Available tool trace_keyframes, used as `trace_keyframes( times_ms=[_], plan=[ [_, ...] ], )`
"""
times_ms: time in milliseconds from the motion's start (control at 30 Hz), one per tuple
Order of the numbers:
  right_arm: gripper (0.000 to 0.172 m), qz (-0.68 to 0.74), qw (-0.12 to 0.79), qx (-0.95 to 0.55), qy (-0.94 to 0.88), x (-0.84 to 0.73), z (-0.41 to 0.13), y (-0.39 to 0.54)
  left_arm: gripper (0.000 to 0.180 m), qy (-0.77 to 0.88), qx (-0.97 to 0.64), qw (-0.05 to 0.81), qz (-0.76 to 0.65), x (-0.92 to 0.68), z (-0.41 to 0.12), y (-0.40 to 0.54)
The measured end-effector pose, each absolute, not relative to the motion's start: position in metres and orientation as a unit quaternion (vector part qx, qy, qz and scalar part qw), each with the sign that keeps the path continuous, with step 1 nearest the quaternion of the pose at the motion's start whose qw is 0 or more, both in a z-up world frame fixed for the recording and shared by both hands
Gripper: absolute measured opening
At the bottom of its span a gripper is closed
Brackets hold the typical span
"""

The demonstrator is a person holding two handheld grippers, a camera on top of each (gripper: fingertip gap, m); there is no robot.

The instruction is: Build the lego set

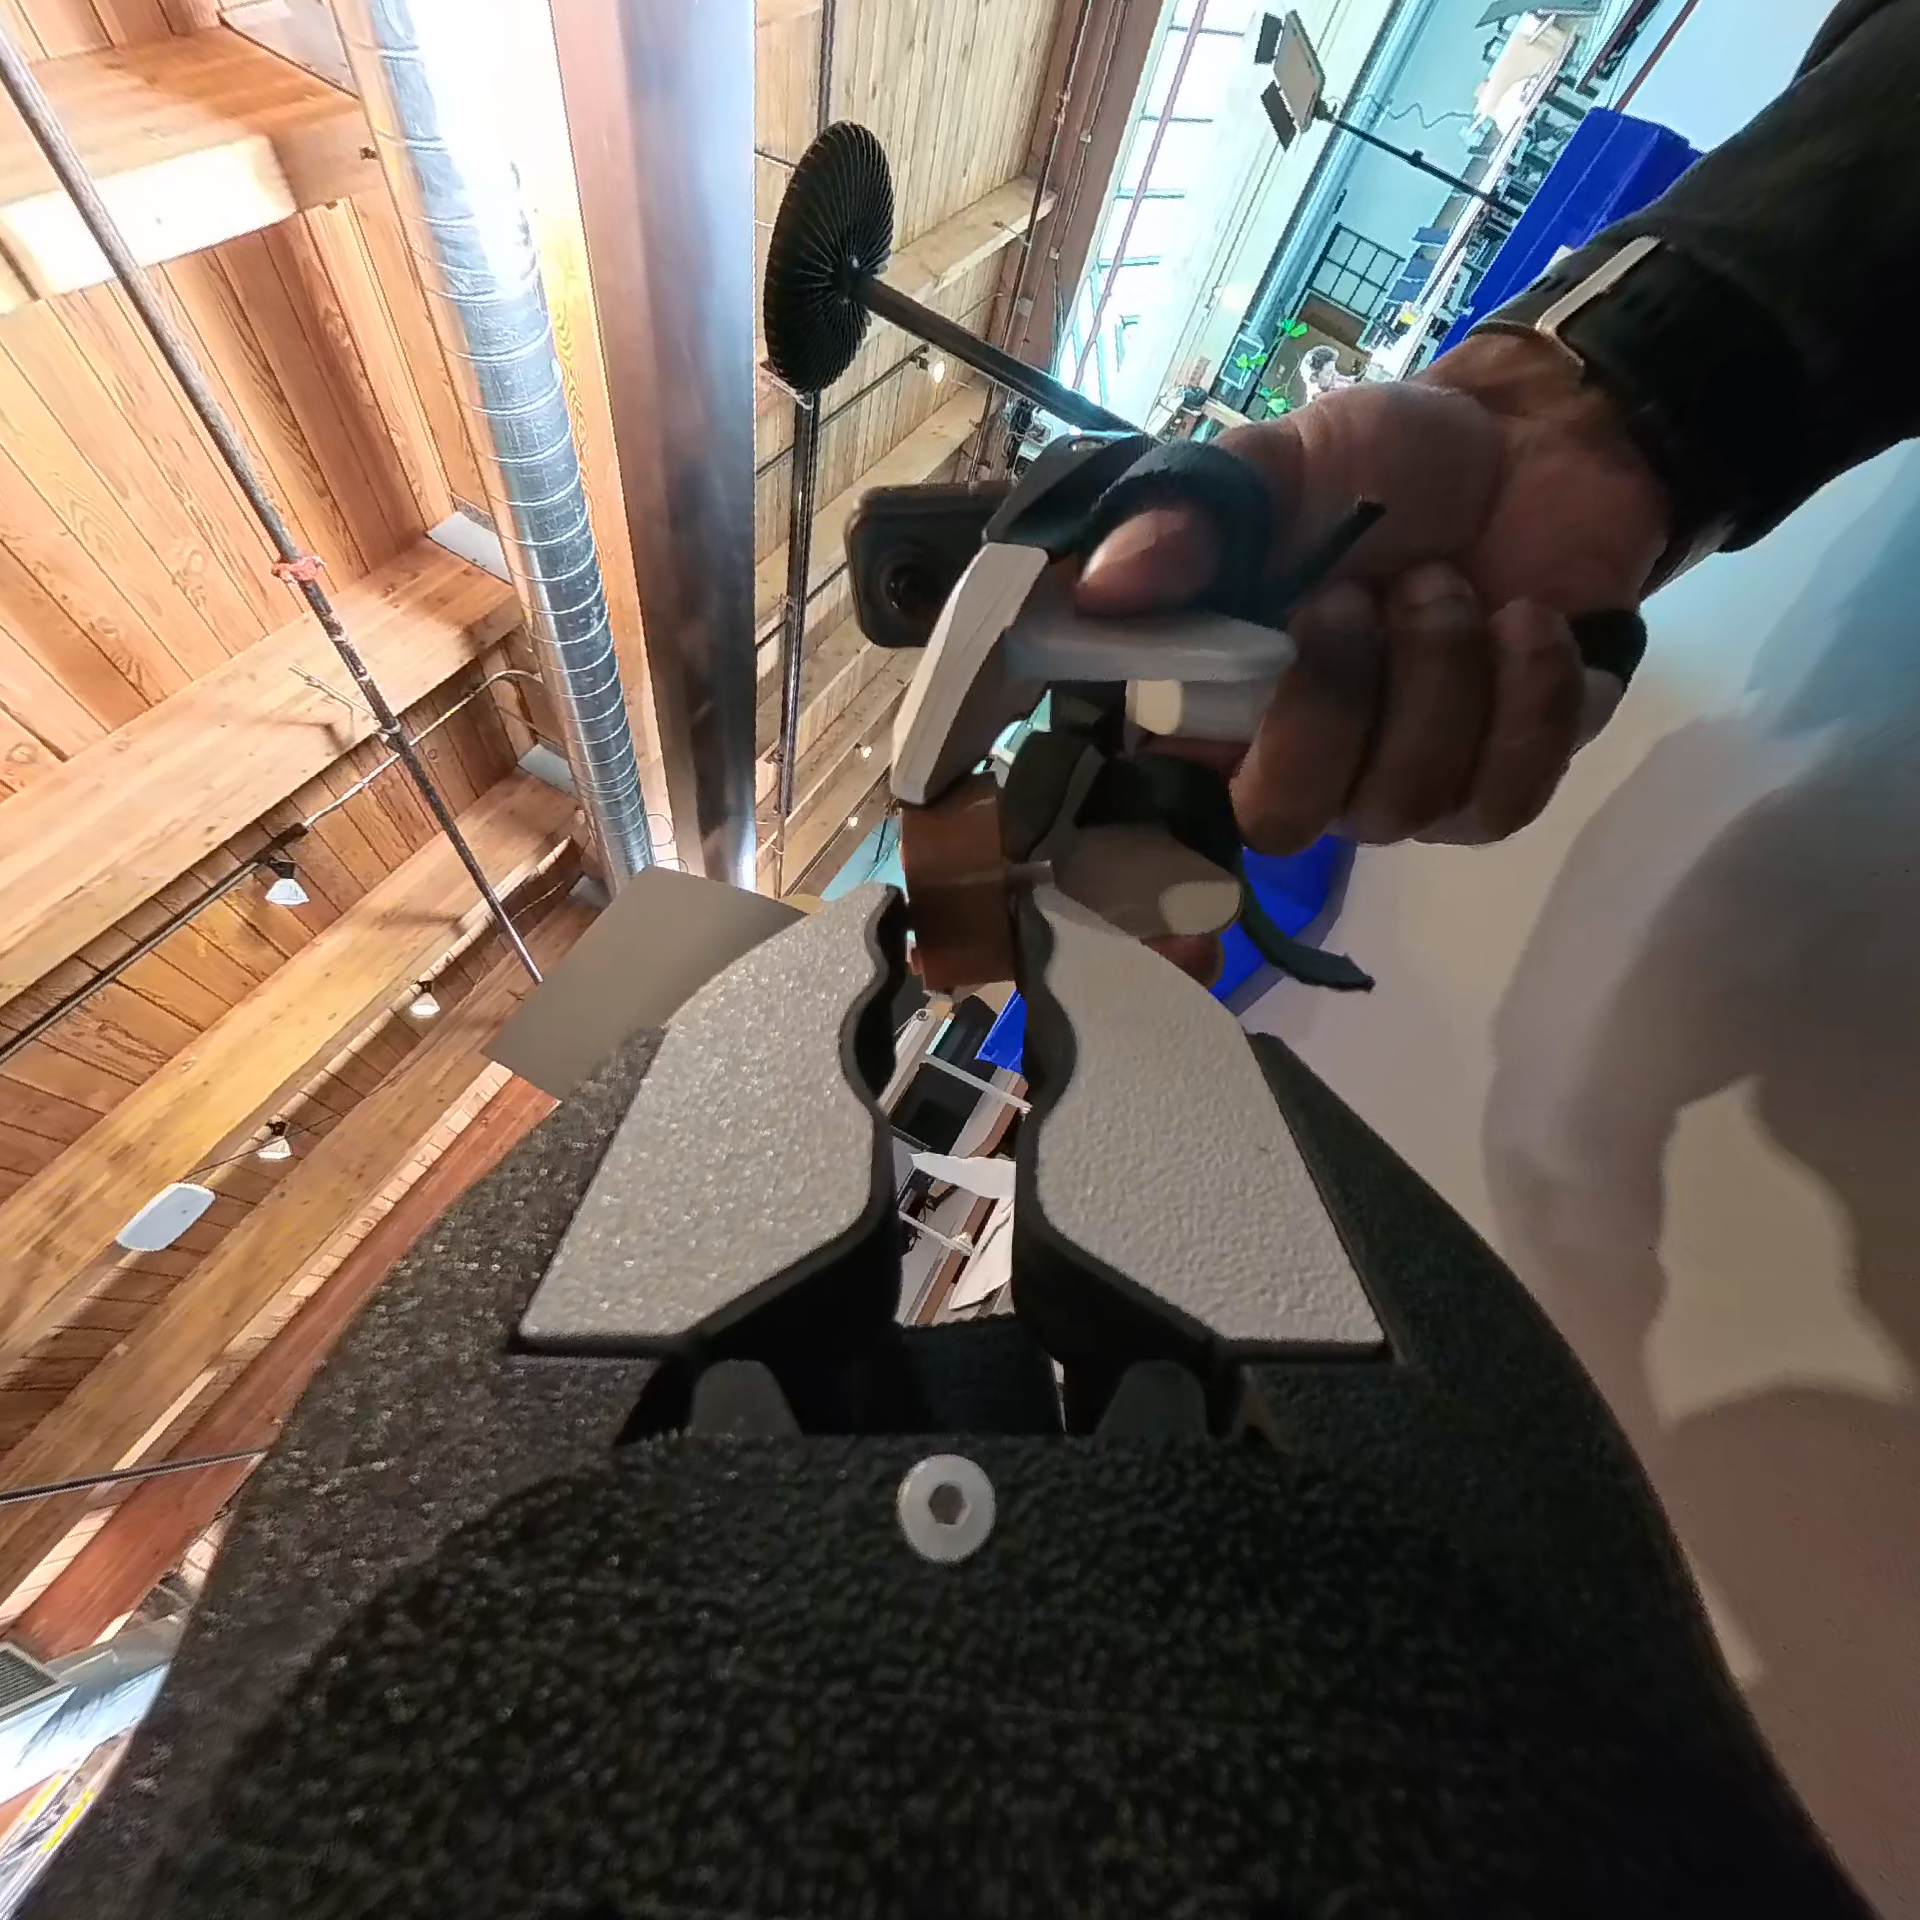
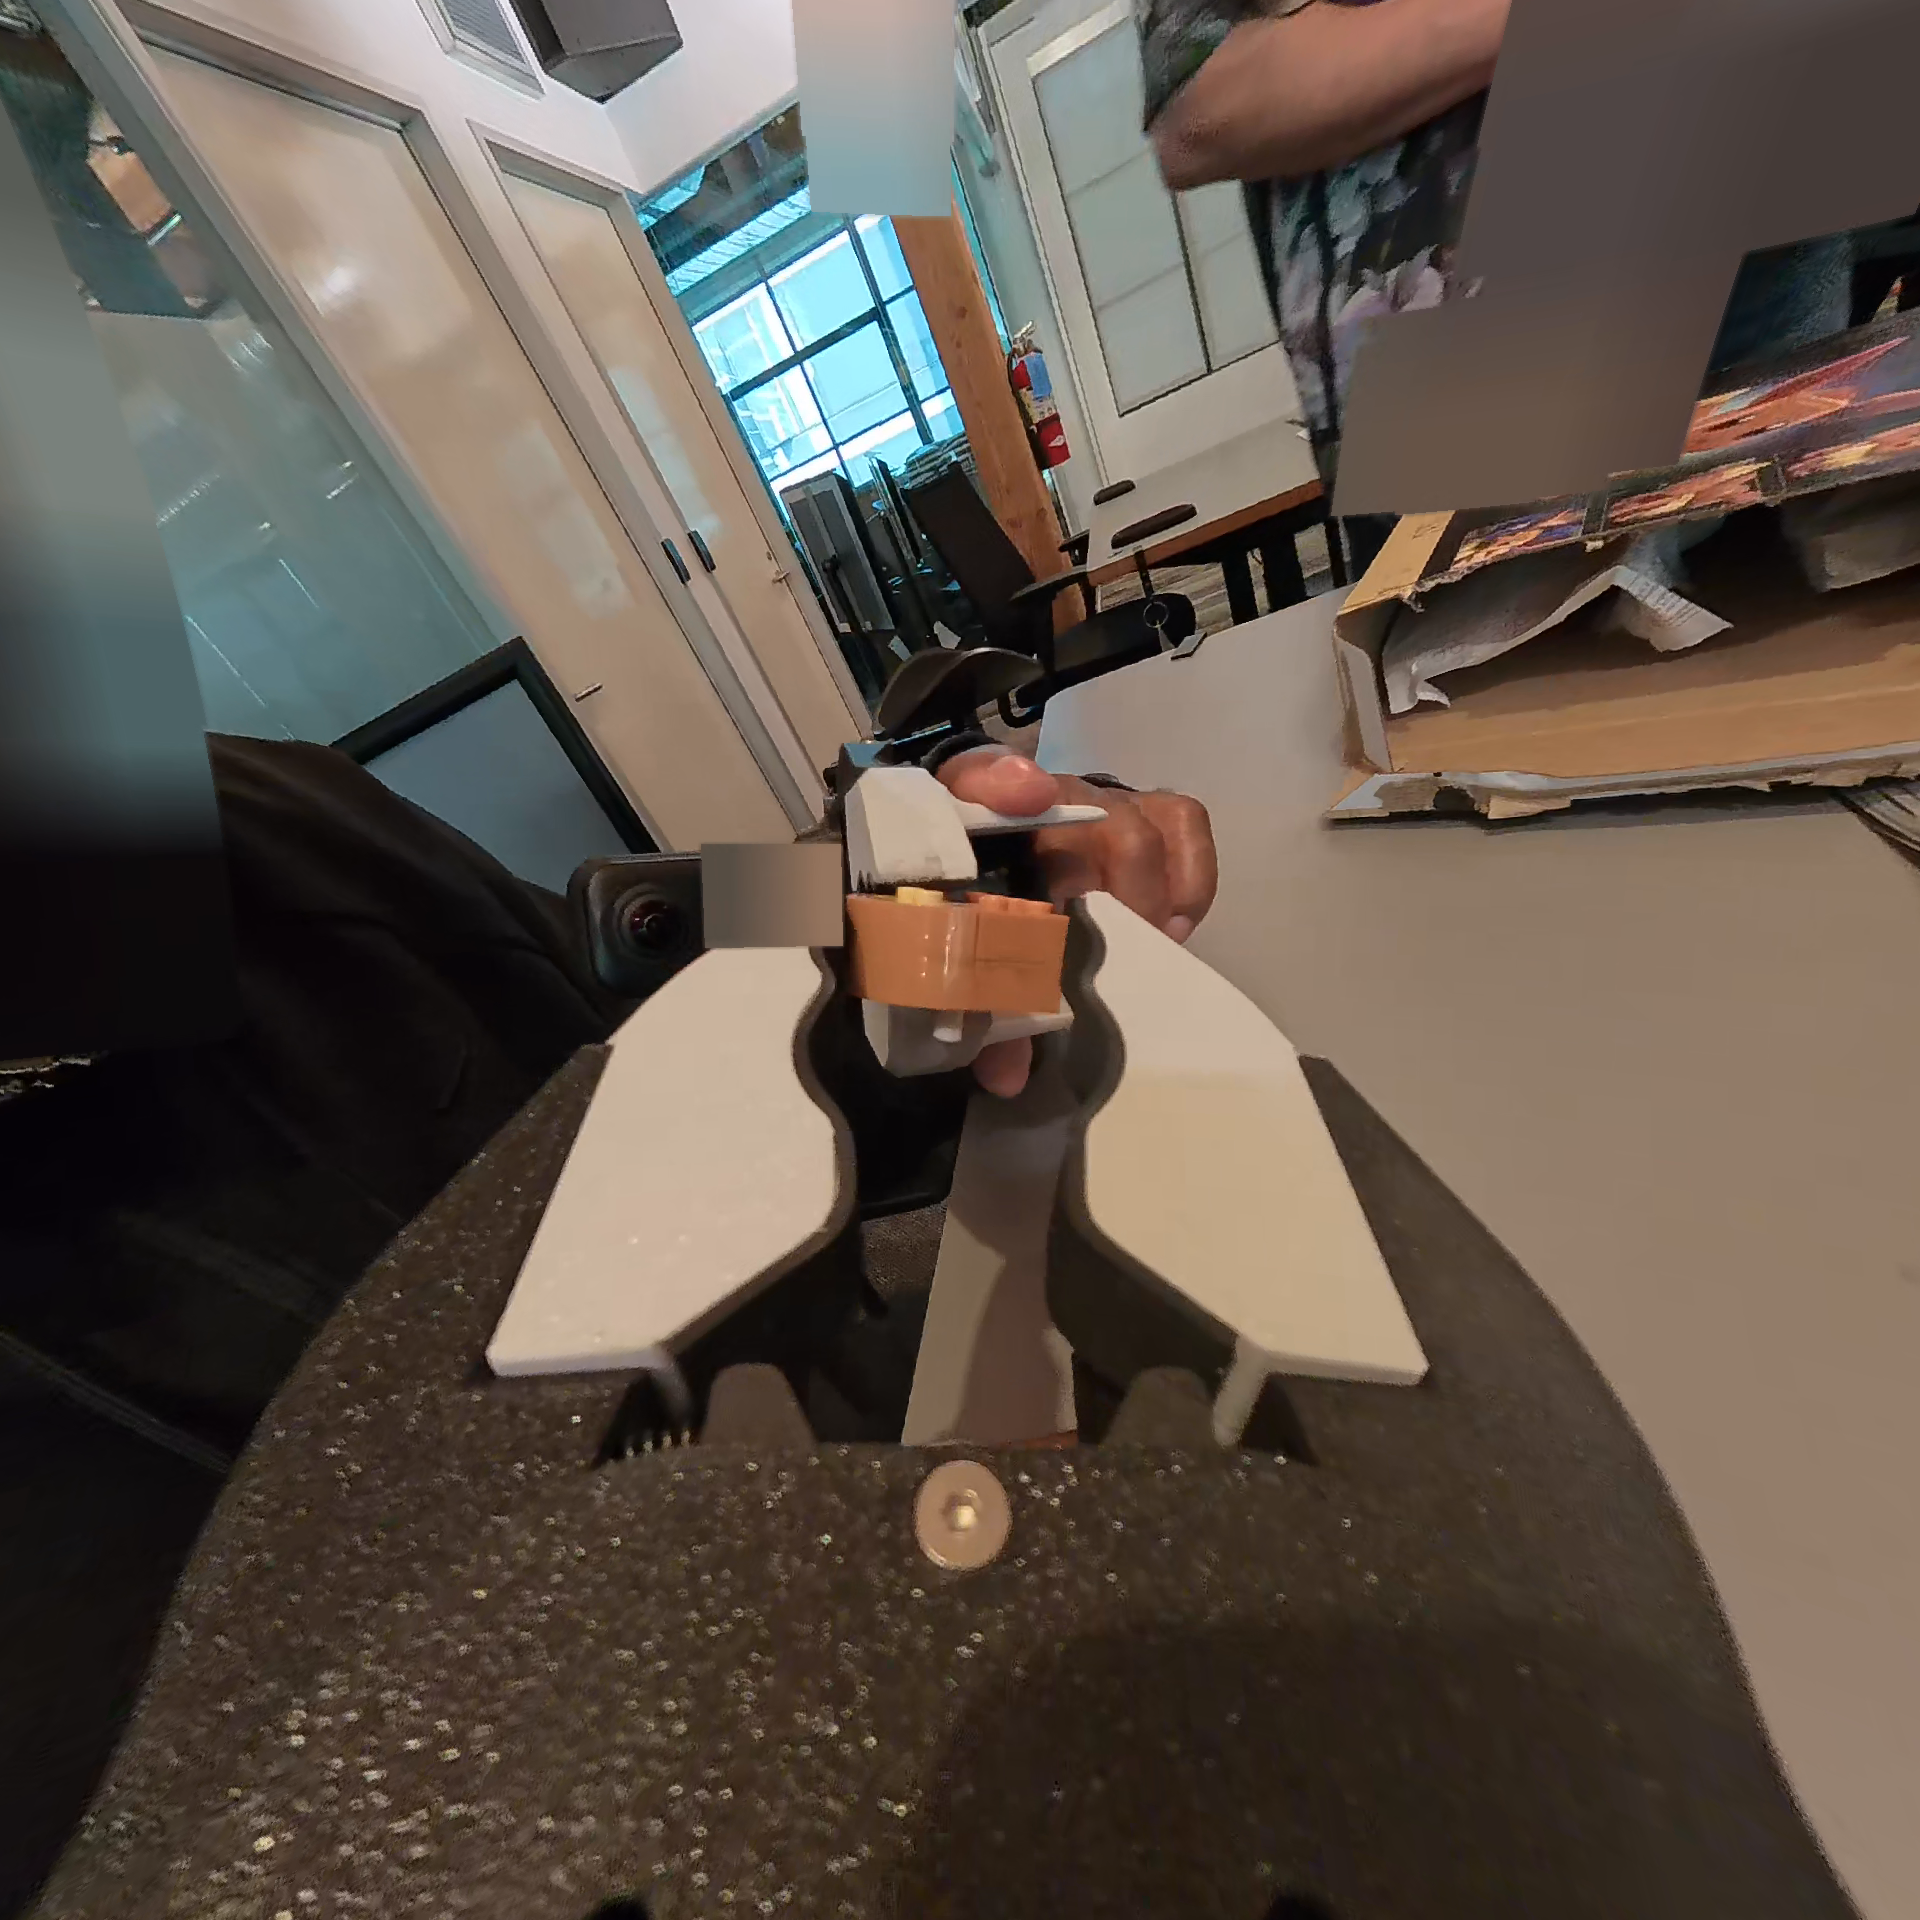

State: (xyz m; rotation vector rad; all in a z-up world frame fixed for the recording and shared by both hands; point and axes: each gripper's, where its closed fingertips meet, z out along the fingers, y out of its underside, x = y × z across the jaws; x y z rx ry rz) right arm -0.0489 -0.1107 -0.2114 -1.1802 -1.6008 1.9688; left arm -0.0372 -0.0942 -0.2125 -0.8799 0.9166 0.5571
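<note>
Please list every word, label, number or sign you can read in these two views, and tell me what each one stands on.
Nothing can be read in either view.
Red fire extinguisher on the wooden post: it has a label, too small to read.
Paper slip in the torn cardboard box: it has print, too small and blurred to read.
Left wrist view: no writing shows.

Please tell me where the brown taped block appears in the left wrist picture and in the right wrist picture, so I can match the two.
Left wrist view: the brown taped block sits just above centre, at this gripper's fingertips, with the other gripper's fingers around it.
Right wrist view: the block sits at centre, between this gripper's fingertips.
Shared landmark: the grey table, pale at right in the left view.
</note>
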Motion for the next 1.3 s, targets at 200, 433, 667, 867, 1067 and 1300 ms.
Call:
trace_keyframes(
  times_ms=[200,433,667,867,1067,1300],
  plan=[
    [0.040,0.695,0.175,-0.408,-0.566,-0.050,-0.209,-0.111,0.019,0.420,-0.404,0.770,0.259,-0.039,-0.211,-0.094],
    [0.047,0.684,0.199,-0.409,-0.571,-0.049,-0.202,-0.105,0.019,0.399,-0.413,0.773,0.270,-0.046,-0.207,-0.091],
    [0.044,0.665,0.190,-0.424,-0.584,-0.054,-0.208,-0.105,0.019,0.403,-0.408,0.770,0.281,-0.046,-0.206,-0.093],
    [0.039,0.669,0.171,-0.407,-0.598,-0.049,-0.209,-0.110,0.019,0.418,-0.394,0.766,0.287,-0.043,-0.208,-0.097],
    [0.038,0.669,0.166,-0.398,-0.605,-0.047,-0.210,-0.112,0.019,0.423,-0.390,0.766,0.287,-0.040,-0.208,-0.099],
    [0.049,0.667,0.219,-0.406,-0.585,-0.052,-0.203,-0.099,0.019,0.372,-0.454,0.777,0.229,-0.051,-0.204,-0.090]
  ],
)
